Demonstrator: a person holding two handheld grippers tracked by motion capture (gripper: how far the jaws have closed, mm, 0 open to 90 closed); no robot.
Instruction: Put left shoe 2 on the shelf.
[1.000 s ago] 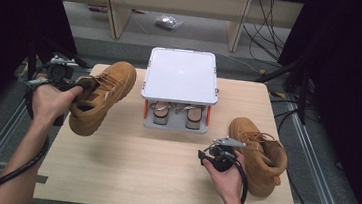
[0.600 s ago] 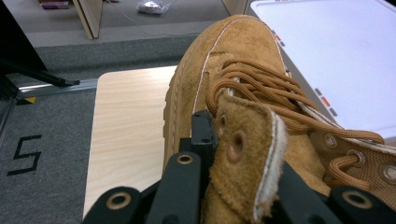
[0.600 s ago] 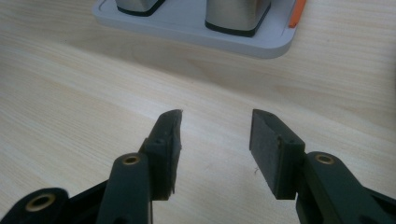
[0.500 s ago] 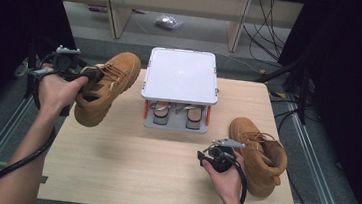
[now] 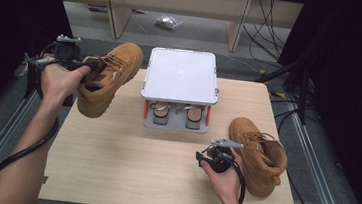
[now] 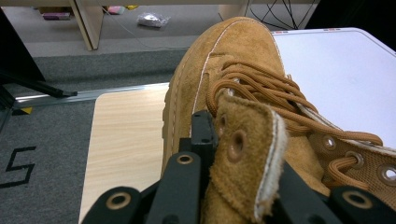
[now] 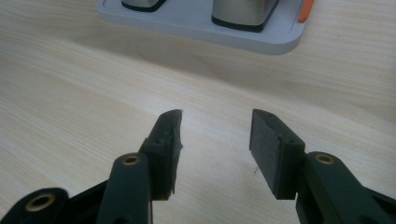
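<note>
High view puts the left gripper (image 5: 74,64) at the upper left of the frame, its jaws clamped on the tongue of a tan suede lace-up boot (image 5: 107,77) that it holds clear of the wooden table (image 5: 113,161). The boot's long axis slants from heel at lower left to toe at upper right, the toe just beside the left edge of the white-lidded shoe stand (image 5: 181,74) at centre. In the left gripper view the boot tongue (image 6: 245,158) sits pinched between the black jaws. The second boot (image 5: 259,155) stands on the table at lower right, toe toward the top of the frame, just right of the right gripper (image 5: 213,153), whose jaws stand apart with nothing between them over bare wood. That hand is plainly the nearer to it. No brand, label or writing can be read on either boot or on the stand.
</note>
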